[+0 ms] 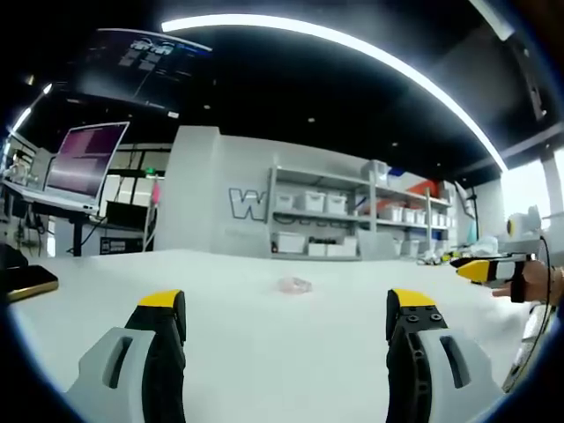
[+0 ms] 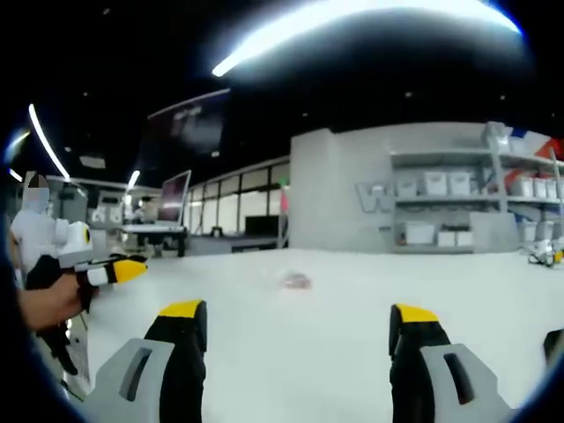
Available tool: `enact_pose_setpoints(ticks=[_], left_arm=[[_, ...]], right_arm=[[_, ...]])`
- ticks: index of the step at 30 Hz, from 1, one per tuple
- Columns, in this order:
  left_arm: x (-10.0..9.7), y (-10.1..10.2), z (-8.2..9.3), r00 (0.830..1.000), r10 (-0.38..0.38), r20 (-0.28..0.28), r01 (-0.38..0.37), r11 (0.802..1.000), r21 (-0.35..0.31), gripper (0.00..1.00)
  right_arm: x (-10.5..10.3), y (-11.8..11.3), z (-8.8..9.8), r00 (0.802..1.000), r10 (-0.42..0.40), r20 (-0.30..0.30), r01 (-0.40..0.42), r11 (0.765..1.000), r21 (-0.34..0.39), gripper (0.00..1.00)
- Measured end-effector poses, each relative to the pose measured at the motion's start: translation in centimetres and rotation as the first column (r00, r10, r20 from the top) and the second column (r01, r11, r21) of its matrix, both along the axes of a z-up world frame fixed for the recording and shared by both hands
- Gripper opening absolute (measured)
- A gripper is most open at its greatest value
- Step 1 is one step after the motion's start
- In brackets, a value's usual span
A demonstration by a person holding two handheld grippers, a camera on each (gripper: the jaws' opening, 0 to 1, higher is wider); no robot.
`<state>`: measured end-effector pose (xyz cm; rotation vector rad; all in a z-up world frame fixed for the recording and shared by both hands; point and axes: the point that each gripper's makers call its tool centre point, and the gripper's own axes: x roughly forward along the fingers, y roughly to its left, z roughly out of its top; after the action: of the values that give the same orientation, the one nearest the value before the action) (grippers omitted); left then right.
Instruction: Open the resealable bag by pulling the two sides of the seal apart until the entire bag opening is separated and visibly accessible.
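A small clear resealable bag lies flat on the white table, well ahead of my left gripper, whose jaws stand wide open with nothing between them. The right gripper view has the same bag far out on the table, beyond my right gripper, also open and holding nothing. The right gripper comes into the left gripper view at the right edge, held by a hand. The left gripper enters the right gripper view from the left, also in a hand.
A dark flat object with a gold edge lies at the table's left end. Behind the table stand a grey wall, shelves with white bins and a tilted monitor. A person in white stands far left.
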<state>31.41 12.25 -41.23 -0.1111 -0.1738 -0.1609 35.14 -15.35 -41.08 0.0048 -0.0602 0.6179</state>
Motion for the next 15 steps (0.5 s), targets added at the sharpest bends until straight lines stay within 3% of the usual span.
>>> enact_pose_setpoints(ticks=[15], left_arm=[[0.1, 0.1, -0.1, 1.000, 0.000, -0.002, 0.000, 1.000, 0.003, 0.94]], right_arm=[[-1.1, -0.1, -0.1, 1.000, -0.001, 0.004, 0.001, 1.000, 0.019, 0.86]])
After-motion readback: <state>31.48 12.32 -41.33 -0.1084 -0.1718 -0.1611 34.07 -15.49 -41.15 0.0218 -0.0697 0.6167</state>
